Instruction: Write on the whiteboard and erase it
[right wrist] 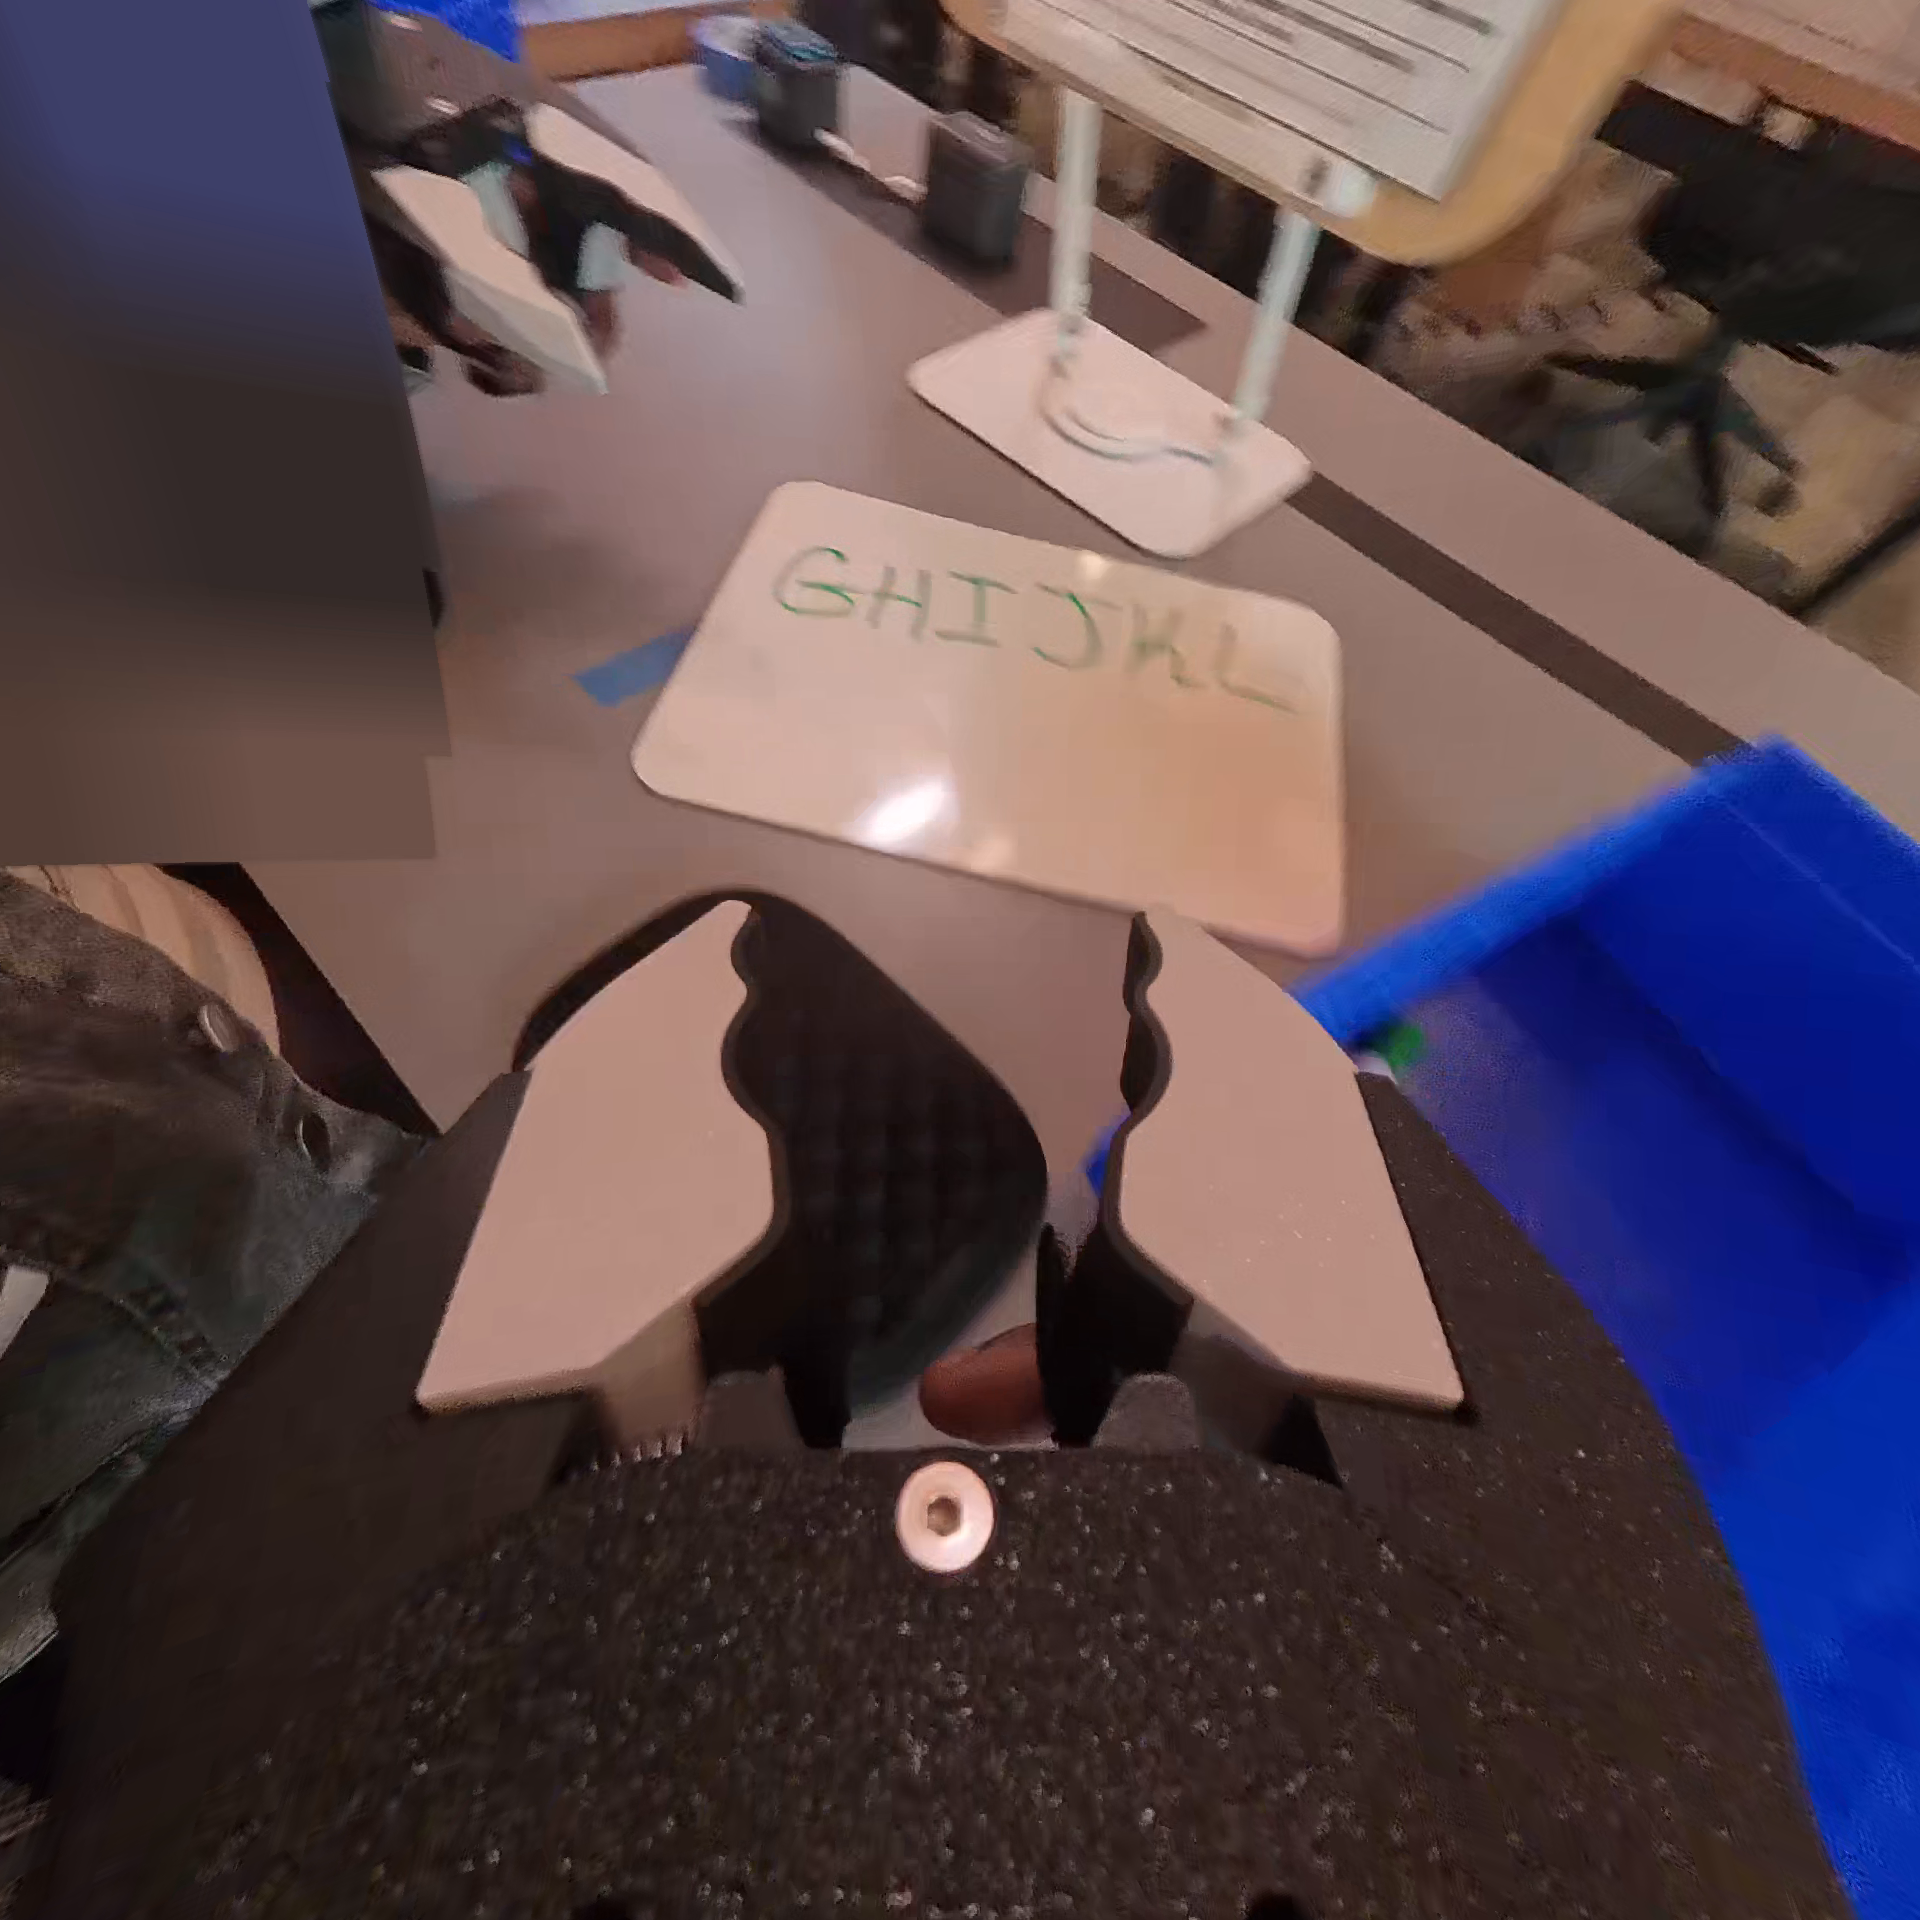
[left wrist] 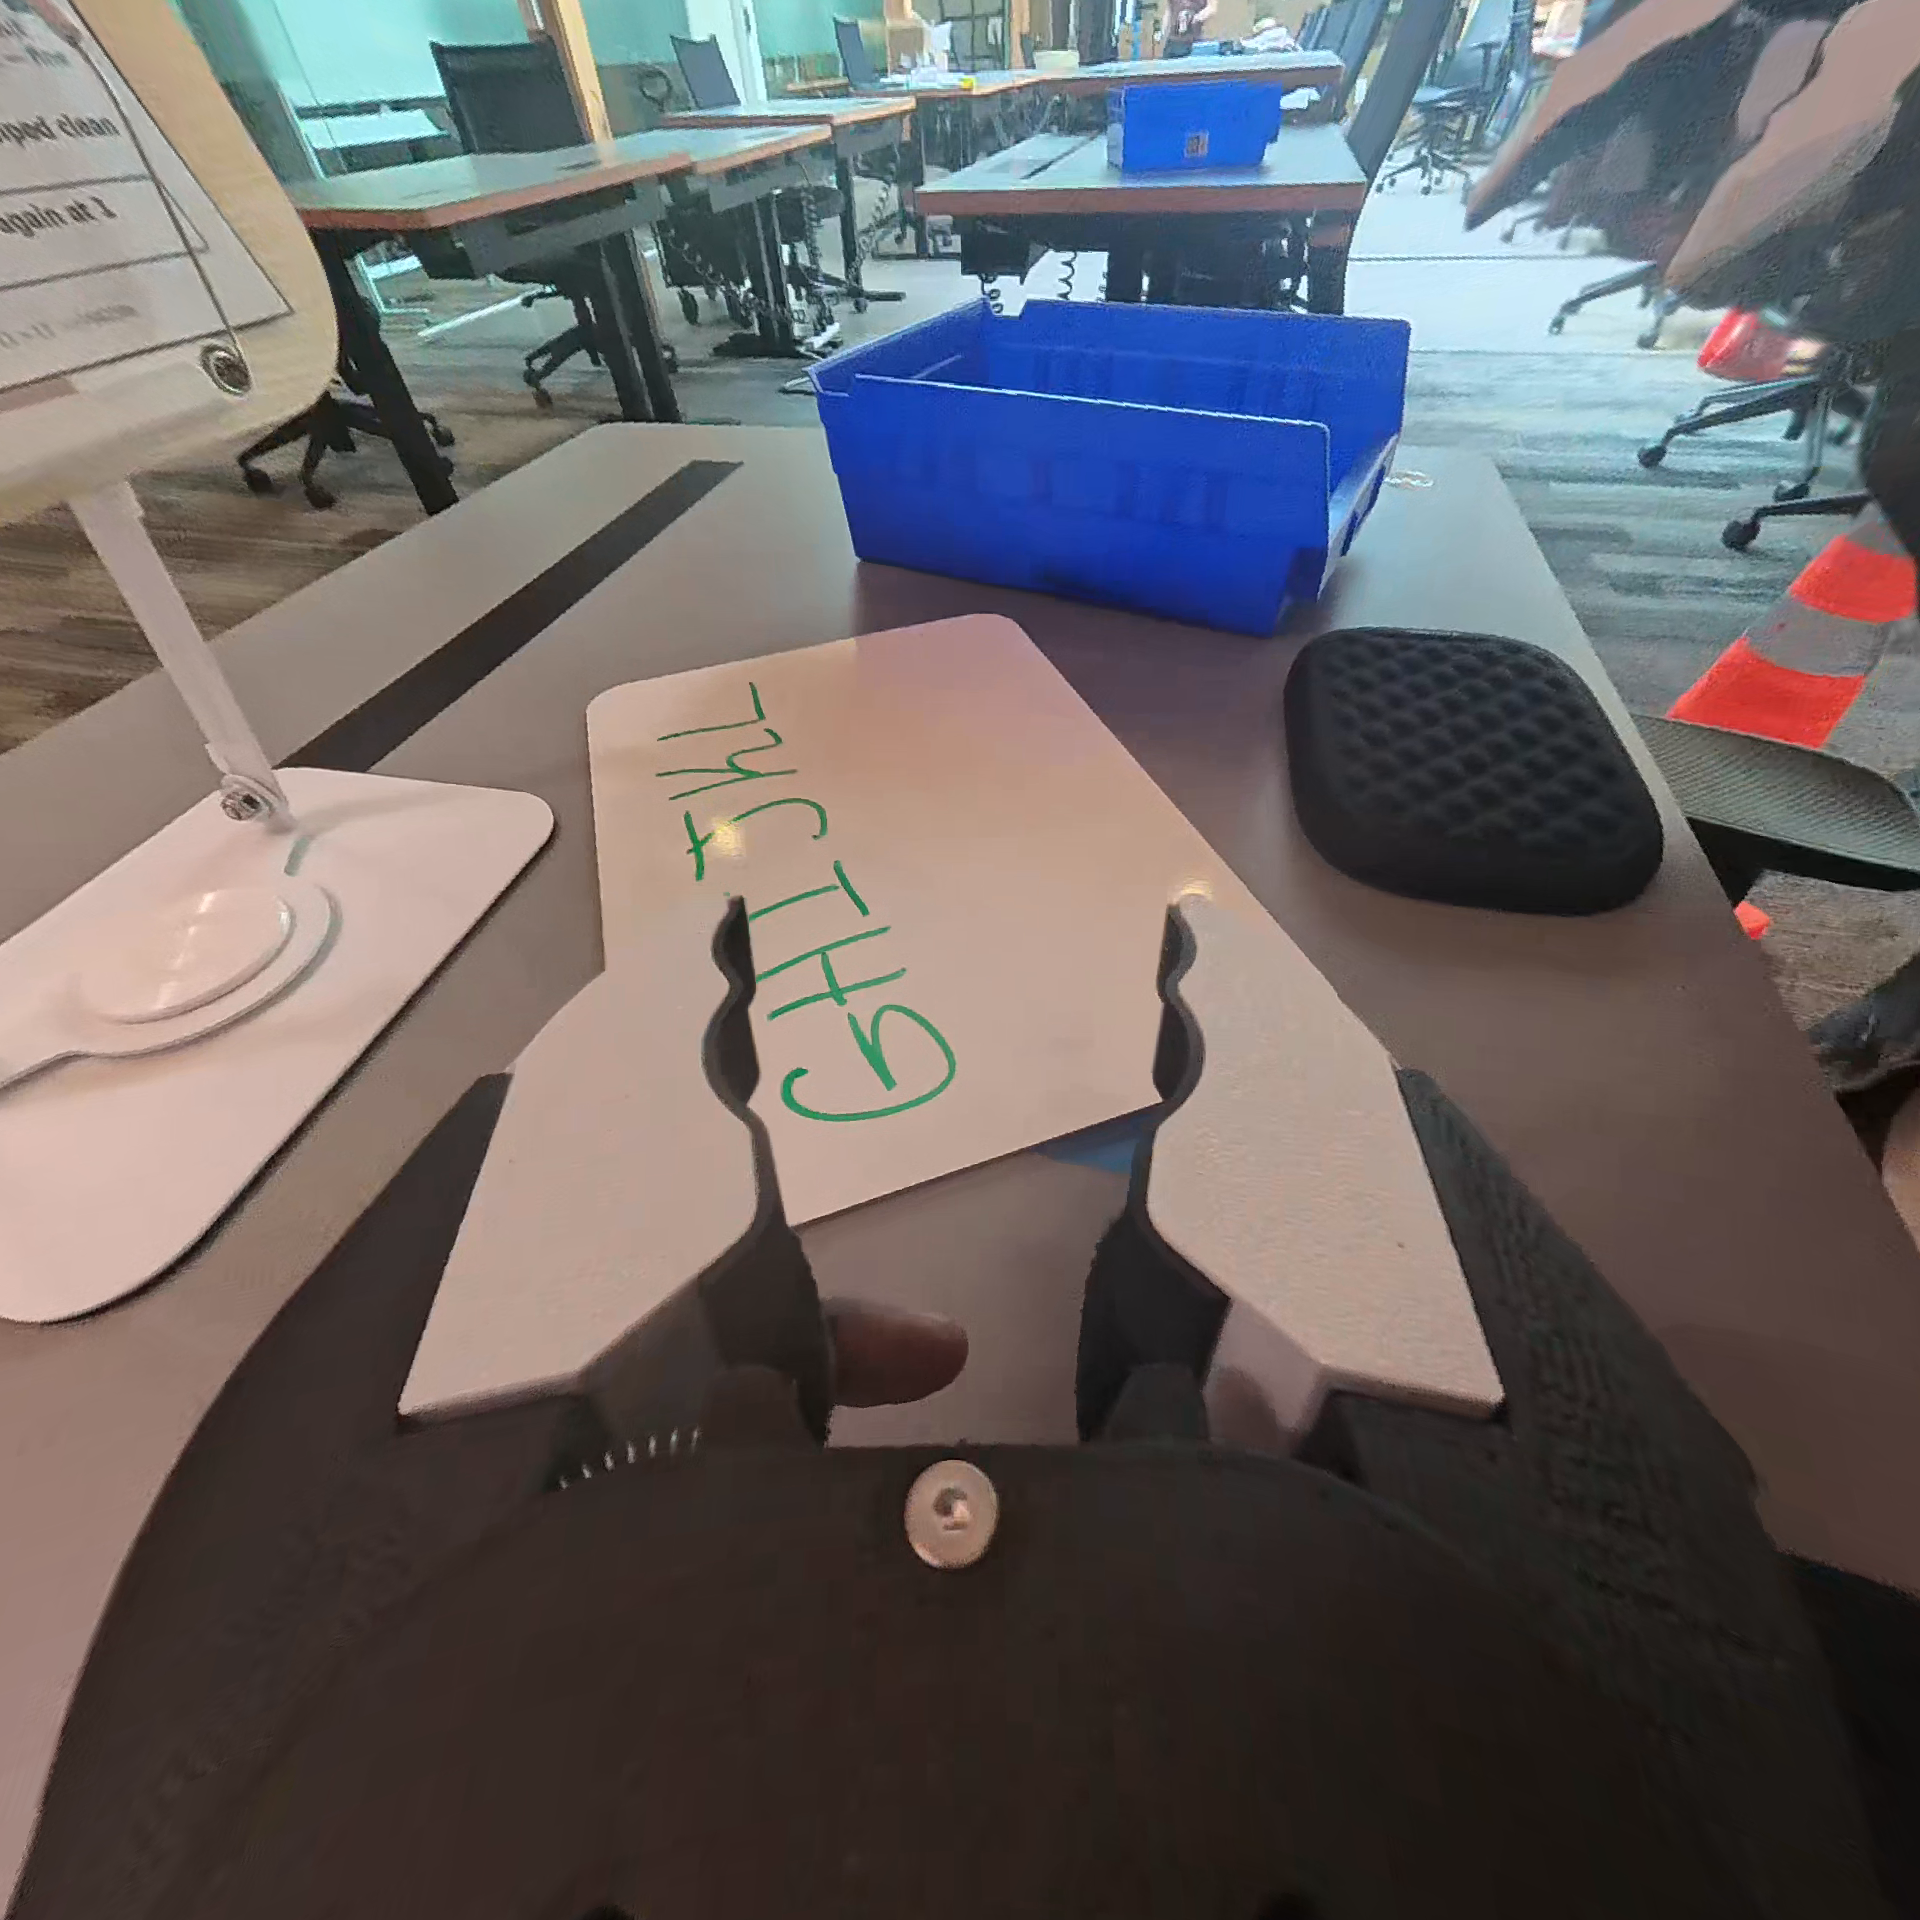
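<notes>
Whiteboard (right wrist: 997, 717) flat on the bench (left wrist: 1039, 1299), green marks along its far edge; black eraser (right wrist: 894, 1164) directly under the wide, empty right claw (right wrist: 940, 914), long axis running away; left claw (left wrist: 956, 914) wide, empty, farther off.

— What sort of place was it?

— An open-plan office. Rows of desks (left wrist: 644, 177) stretched back, with black wheeled office chairs (left wrist: 520, 114) pushed in and coiled cables hanging beneath.

— Anything else?

— Patterned carpet (left wrist: 1621, 499), glass partition walls (left wrist: 343, 62) at the far left, and a blue storage bin (left wrist: 1195, 125) on another desk.
</notes>
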Demonstrator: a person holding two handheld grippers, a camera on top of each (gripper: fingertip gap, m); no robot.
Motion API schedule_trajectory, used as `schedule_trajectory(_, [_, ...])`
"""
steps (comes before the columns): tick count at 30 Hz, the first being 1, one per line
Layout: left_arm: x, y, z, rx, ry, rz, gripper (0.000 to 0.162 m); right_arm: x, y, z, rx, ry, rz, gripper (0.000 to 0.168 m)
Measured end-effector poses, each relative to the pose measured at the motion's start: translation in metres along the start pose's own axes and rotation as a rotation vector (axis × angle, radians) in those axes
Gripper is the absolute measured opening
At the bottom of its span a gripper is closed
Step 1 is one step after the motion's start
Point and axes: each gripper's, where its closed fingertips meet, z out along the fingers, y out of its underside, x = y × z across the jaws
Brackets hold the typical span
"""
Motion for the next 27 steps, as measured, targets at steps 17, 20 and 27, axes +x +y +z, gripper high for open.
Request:
schedule_trajectory(17, [0.028, -0.015, -0.231, -0.310, -0.454, -0.029, 0.074, -0.023, 0.033, 0.028, -0.001, -0.154, -0.042, 0.071])
schedule_trajectory(20, [0.010, 0.014, -0.326, -0.562, -0.665, -0.060, 0.072, -0.032, 0.029, 0.044, 0.005, -0.207, -0.080, 0.071])
schedule_trajectory(27, [0.017, 0.104, -0.343, -0.858, -0.485, -0.243, 0.068, -0.042, 0.018, 0.054, 0.012, -0.262, -0.131, 0.068])
